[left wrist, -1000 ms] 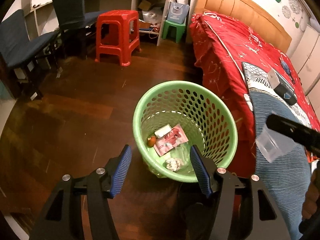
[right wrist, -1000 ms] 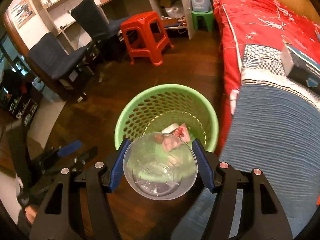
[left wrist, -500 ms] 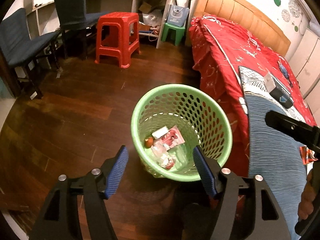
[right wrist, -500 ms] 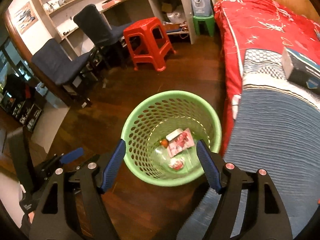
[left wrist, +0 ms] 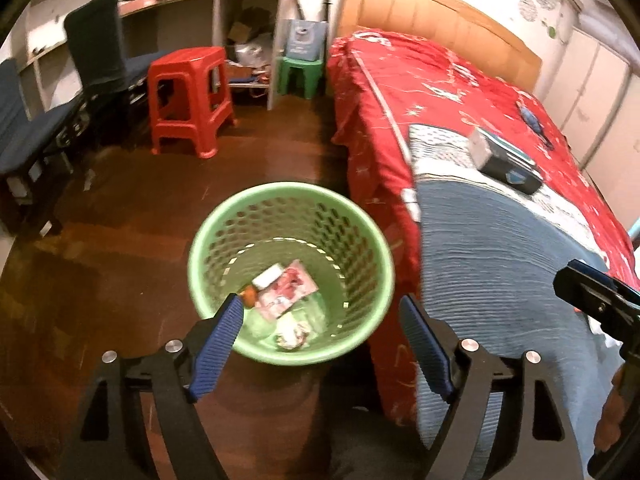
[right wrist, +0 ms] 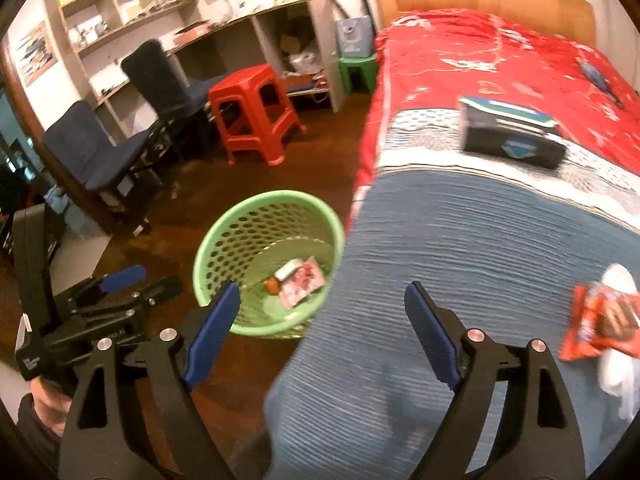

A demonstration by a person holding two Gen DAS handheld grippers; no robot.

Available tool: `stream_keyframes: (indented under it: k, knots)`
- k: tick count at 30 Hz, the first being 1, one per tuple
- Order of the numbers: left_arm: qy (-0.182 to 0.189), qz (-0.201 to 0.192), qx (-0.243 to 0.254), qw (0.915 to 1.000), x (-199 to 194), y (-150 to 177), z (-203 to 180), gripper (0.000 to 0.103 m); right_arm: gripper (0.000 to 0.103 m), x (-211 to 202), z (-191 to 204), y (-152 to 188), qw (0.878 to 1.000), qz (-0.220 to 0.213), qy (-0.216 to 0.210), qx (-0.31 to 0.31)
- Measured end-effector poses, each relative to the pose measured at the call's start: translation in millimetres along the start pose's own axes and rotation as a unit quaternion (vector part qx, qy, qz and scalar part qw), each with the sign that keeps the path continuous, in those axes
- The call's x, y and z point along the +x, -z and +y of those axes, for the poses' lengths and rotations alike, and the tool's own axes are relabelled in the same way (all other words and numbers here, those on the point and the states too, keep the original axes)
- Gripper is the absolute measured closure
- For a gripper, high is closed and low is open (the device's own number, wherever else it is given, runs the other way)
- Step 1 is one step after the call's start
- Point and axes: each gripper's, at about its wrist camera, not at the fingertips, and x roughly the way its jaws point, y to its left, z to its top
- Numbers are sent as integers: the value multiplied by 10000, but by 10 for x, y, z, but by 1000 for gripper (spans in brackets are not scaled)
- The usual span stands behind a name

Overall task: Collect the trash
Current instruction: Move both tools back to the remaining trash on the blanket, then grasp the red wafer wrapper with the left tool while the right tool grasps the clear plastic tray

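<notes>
The left gripper (left wrist: 320, 344) hangs above the green basket (left wrist: 372, 240), its blue-padded jaws spread wide with nothing between them, and the left pad (left wrist: 216, 344) covers part of the basket's near rim. Down in the basket, toward 6 o'clock of its floor, sits the collected trash: a pink printed wrapper (left wrist: 286, 290), a small white packet (left wrist: 267, 276) touching its upper edge, an orange lump (left wrist: 249, 295) half hidden behind the pad, and a crumpled white scrap (left wrist: 294, 332); something clear lies among them, but blur makes it hard to name. The right gripper (right wrist: 322, 336) is open too, jaws apart and empty, looking over the blue ribbed blanket (right wrist: 460, 248) on the bed. At 3 o'clock in the right wrist view, a red snack bag (right wrist: 600, 320) rests on the blanket against something white (right wrist: 618, 372), which is cut off by the lens edge and cannot be identified. A dark box (right wrist: 512, 132) lies farther up the bed at 1 o'clock, smeared by motion. The basket stands on the dark wood floor (left wrist: 120, 264) just beside the bed, whose edge hides part of its rim in the right view. A red stool (left wrist: 190, 100) stands at 11 o'clock, well apart.
</notes>
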Motion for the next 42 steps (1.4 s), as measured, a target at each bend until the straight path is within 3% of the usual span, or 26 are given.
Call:
stream_keyframes:
  k: [13, 23, 30, 42]
  knots:
    - [563, 59, 684, 9961, -26, -28, -928, 19, 16, -809, -1144, 377, 9932, -276, 959, 598]
    - [1001, 237, 1276, 9865, 32, 31, -1555, 17, 16, -1115, -2005, 716, 9804, -31, 1782, 841]
    - [1245, 354, 1748, 9761, 108, 82, -2020, 16, 16, -1050, -2272, 819, 9782, 234, 1948, 681]
    - [1795, 666, 2521, 9486, 296, 163, -2769, 15, 17, -863, -2454, 923, 9798, 524, 1847, 553]
